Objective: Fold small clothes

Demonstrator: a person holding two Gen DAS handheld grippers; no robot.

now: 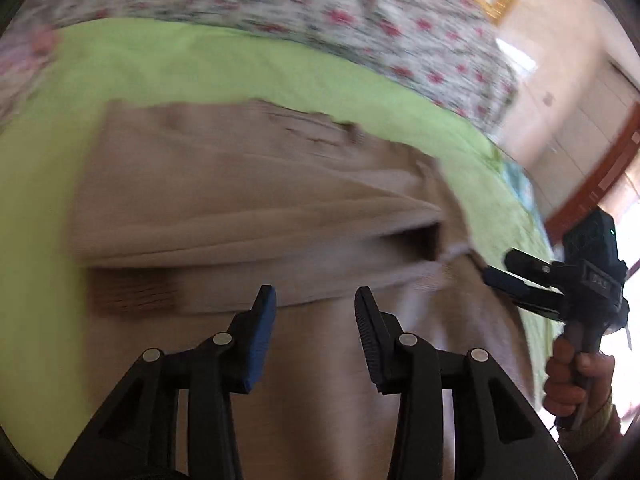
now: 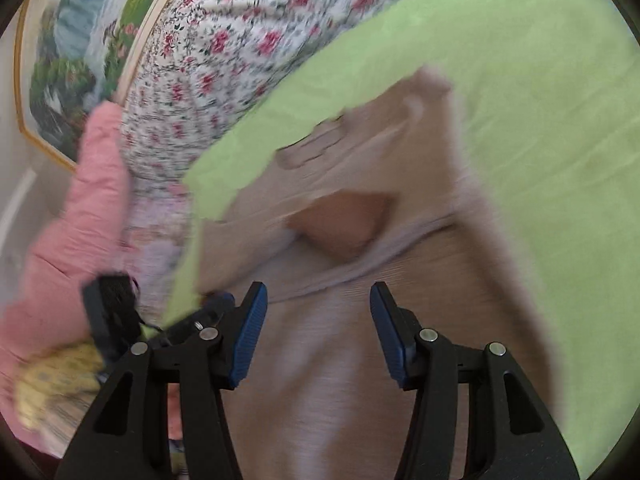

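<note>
A beige knit garment (image 1: 248, 200) lies partly folded on a lime green sheet (image 1: 200, 64); it also shows in the right wrist view (image 2: 360, 208), with a darker brown patch (image 2: 340, 220) near its neckline. My left gripper (image 1: 316, 304) is open and empty, just above the garment's lower part. My right gripper (image 2: 316, 304) is open and empty over the garment. The right gripper also shows in the left wrist view (image 1: 516, 276), held by a hand at the garment's right edge. Both views are motion blurred.
A floral cover (image 1: 320, 4) (image 2: 224, 64) lies beyond the green sheet. A pink cloth (image 2: 80, 208) and a yellow patterned item (image 2: 52, 384) lie at the left. A framed picture (image 2: 80, 40) hangs on the wall. Cupboard doors (image 1: 580, 120) stand at right.
</note>
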